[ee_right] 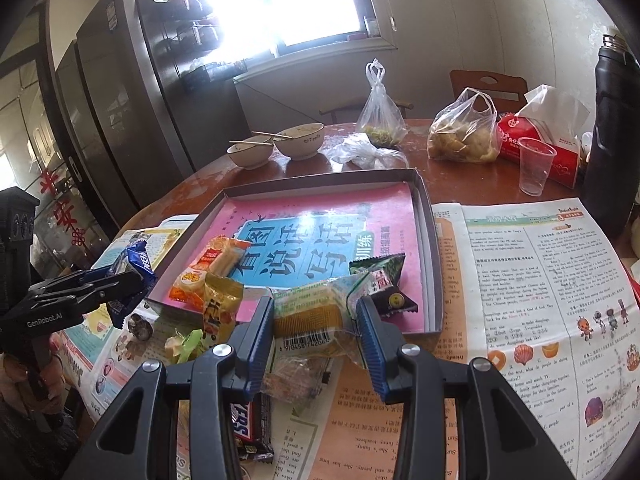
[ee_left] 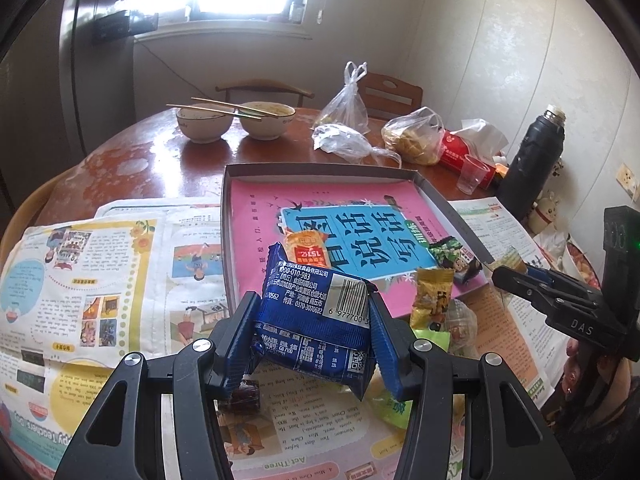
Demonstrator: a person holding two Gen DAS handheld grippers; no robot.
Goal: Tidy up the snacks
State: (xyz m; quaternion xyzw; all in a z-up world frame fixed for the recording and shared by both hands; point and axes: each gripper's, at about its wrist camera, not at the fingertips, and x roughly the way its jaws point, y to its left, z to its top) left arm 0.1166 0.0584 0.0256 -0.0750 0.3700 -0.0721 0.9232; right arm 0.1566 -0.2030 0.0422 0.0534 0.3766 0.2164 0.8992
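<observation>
Two packets are lifted: the left gripper pinches a blue snack packet, the right gripper a yellow-green wafer packet. Next, probably, each goes into the shallow cardboard tray.

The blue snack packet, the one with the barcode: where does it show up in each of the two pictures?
Left wrist view: the blue snack packet fills the lower middle, clamped between the left gripper fingers.
Right wrist view: the same packet sits at the left edge, seen side-on in that gripper, beside the shallow box.
Shared landmark: the pink and blue book lying in the shallow box.
</observation>
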